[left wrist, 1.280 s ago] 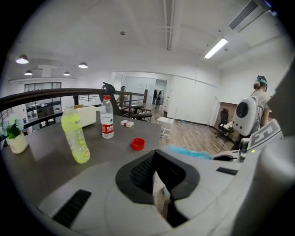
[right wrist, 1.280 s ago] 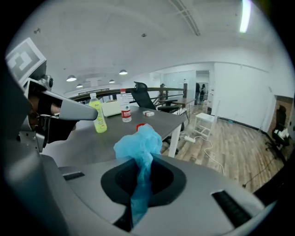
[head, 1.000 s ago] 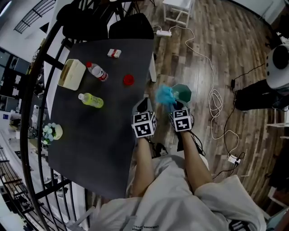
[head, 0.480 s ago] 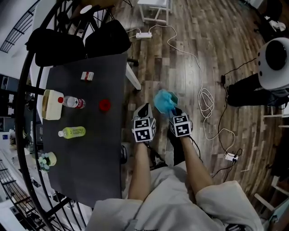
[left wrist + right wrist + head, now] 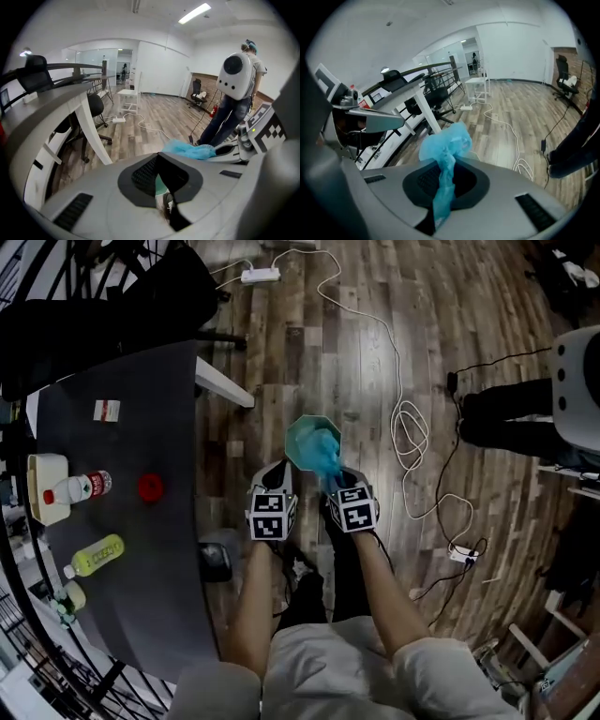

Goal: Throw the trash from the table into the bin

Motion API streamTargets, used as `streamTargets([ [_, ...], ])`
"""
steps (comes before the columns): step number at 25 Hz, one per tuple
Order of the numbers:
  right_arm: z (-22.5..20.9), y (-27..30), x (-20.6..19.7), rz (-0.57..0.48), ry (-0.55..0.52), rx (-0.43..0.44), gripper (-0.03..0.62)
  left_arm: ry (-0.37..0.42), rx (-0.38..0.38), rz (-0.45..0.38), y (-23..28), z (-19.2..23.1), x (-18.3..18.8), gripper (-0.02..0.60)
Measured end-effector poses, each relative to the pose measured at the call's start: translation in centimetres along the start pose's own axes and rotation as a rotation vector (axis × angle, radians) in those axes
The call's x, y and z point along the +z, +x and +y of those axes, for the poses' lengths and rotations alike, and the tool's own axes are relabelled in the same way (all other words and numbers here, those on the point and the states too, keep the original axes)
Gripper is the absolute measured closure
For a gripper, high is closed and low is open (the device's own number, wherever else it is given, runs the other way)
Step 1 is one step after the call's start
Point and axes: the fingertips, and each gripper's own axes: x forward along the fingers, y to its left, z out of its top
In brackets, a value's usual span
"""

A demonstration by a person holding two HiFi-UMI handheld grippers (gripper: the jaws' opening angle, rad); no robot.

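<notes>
Blue trash (image 5: 323,456): thin, crumpled, sheer sheet, bunched into a puff at the top and drawn into a narrow strip where it is pinched. The right claw (image 5: 335,479) is closed on that strip; the right gripper view shows it running down between the two jaws. The puff hangs over the near right side of the bin (image 5: 298,432). Cannot tell whether it touches the rim.

Bin: teal, many-sided, open top, standing on the wood floor (image 5: 375,334) off the table's edge.

Left claw (image 5: 279,472): just beside the bin's near left rim, jaws drawn to a narrow slit, nothing gripped. Teal of the bin shows through the slit in the left gripper view.

Around: a white cable (image 5: 410,427) loops into a coil on the floor right of the bin, apart from it, and runs up to a power strip (image 5: 260,276). A person in dark trousers (image 5: 506,418) stands well to the right.

Table (image 5: 141,577), dark top, left of the bin. It carries a small red-and-white box (image 5: 106,410), a red-capped bottle (image 5: 82,487) touching a tan container (image 5: 45,486), a red lid (image 5: 150,487) and a yellow-green bottle (image 5: 97,555).
</notes>
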Motion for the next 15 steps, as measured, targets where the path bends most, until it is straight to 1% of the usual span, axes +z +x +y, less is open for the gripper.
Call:
streamTargets([
  [2,-1.2,2.3,-1.8,0.038,0.008,0.013,0.566,-0.001,-0.012,0.010,2.6,-0.2,-1.2,0.552],
  [5,-1.7,6.9,-4.5,0.088,0.019,0.040,0.566,-0.028,-0.015,0.026,5.8,1.1,-4.1,0.552],
  [9,-3.8,12.9,-8.2,0.159,-0.006,0.047,0.566,-0.069,0.001,0.085,10.8,2.5,-9.0,0.552],
  [13,-6.9,18.2,-10.6,0.213,-0.034,0.038,0.566,-0.120,-0.001,0.105,16.3,3.0,-12.9,0.552],
  [15,-7.8,21.0,-11.0,0.236,-0.044,0.038,0.566,-0.140,-0.001,0.114,19.1,3.5,-14.4,0.552],
])
